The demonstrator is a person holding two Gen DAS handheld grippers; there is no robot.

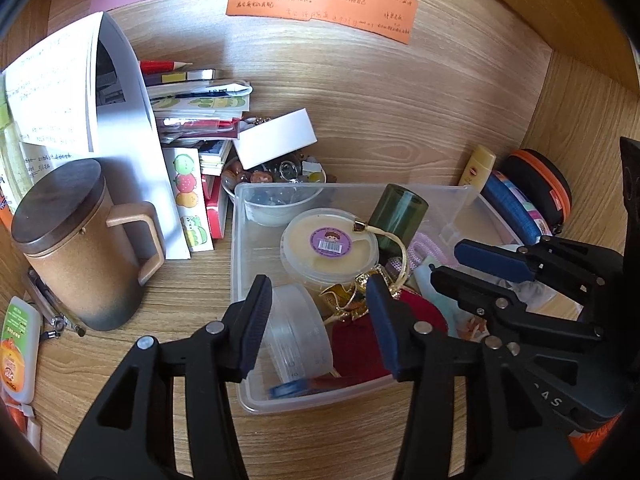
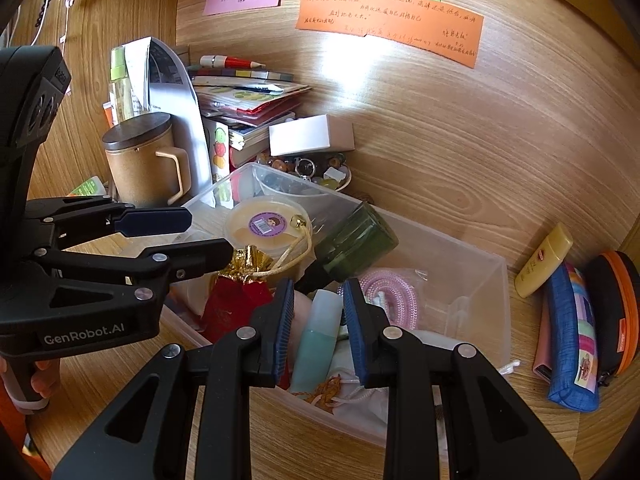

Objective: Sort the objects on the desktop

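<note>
A clear plastic bin (image 1: 240, 280) (image 2: 496, 280) stands on the wooden desk. It holds a yellow lidded tub (image 1: 328, 244) (image 2: 264, 224), a dark green bottle (image 1: 396, 216) (image 2: 356, 244), a red-and-gold pouch (image 1: 356, 344) (image 2: 240, 292), a clear round container (image 1: 298, 332), a pink cord (image 2: 394, 296) and a pale teal tube (image 2: 316, 340). My left gripper (image 1: 316, 316) is open over the bin's near left, its fingers either side of the clear container. My right gripper (image 2: 316, 320) is open over the bin, its fingers either side of the teal tube. It also shows in the left wrist view (image 1: 456, 260).
A brown lidded mug (image 1: 80, 248) (image 2: 144, 164) stands left of the bin. Books, a white box (image 1: 276, 140) and a bowl of beads (image 2: 316, 174) lie behind. A yellow tube (image 2: 544, 260), a blue pencil case (image 2: 572, 336) and an orange-rimmed case (image 2: 618, 312) lie right.
</note>
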